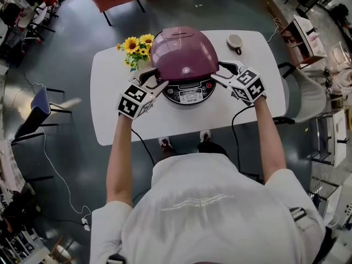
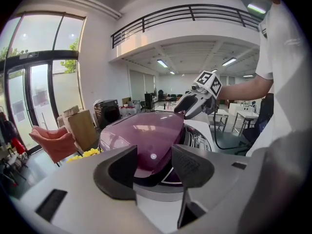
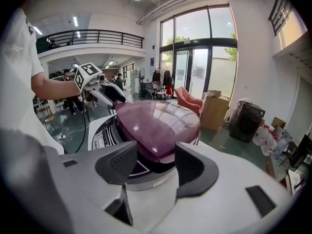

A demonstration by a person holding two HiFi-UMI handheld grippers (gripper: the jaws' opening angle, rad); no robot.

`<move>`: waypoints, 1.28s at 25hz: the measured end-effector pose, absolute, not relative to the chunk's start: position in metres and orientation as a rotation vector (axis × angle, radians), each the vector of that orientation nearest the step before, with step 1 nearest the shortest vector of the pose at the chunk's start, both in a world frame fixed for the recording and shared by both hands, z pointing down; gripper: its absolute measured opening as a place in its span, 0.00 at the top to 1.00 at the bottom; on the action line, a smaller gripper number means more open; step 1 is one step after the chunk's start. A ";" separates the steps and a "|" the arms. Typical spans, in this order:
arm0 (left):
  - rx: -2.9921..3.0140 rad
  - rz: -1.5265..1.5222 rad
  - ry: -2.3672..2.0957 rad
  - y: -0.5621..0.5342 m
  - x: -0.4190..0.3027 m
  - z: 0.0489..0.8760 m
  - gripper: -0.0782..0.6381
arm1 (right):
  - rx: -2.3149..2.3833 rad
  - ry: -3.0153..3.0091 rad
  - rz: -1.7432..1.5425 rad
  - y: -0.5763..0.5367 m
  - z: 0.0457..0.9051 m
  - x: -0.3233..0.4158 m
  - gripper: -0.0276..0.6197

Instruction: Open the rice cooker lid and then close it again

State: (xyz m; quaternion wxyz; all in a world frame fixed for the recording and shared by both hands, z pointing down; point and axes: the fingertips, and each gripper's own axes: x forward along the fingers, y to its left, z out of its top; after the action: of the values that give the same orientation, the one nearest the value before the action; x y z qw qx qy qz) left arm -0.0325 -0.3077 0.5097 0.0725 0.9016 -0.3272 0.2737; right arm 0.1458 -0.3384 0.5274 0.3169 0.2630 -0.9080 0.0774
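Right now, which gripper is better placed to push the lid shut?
Probably the right gripper, narrowly: open, beside the raised lid; the left gripper sits lower, by the panel.

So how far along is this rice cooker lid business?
The purple lid sits ajar, with a dark gap under its front edge: it is neither fully open nor shut. The left gripper and right gripper flank that edge, fingers open. Whether it's rising or coming down, I can't tell; closing it fully is left.

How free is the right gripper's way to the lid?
Likely yes: the right gripper is open and faces the lid close by, with nothing standing between them.
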 end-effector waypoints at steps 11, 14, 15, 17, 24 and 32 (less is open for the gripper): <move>2.626 0.840 -0.926 -0.302 -0.032 0.538 0.57 | 0.649 -2.333 0.284 -0.330 0.556 0.145 0.56; 2.621 0.827 -0.930 -0.303 -0.033 0.538 0.58 | 0.647 -2.356 0.321 -0.331 0.556 0.145 0.56; 2.620 0.826 -0.930 -0.303 -0.032 0.538 0.58 | 0.645 -2.360 0.327 -0.331 0.555 0.145 0.56; 2.616 0.825 -0.929 -0.303 -0.032 0.538 0.58 | 0.639 -2.363 0.328 -0.331 0.555 0.146 0.56; 2.582 0.880 -0.915 -0.305 -0.033 0.541 0.58 | 0.673 -2.411 0.395 -0.333 0.554 0.144 0.53; 2.528 0.898 -0.905 -0.304 -0.032 0.544 0.58 | 0.793 -2.429 0.591 -0.338 0.554 0.145 0.56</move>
State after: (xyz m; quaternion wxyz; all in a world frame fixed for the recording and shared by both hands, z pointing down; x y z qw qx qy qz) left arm -0.0325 -0.3037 0.5435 0.1544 0.8822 -0.3158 0.3135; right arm 0.1449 -0.3385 0.5535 0.2567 0.2923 -0.8951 0.2180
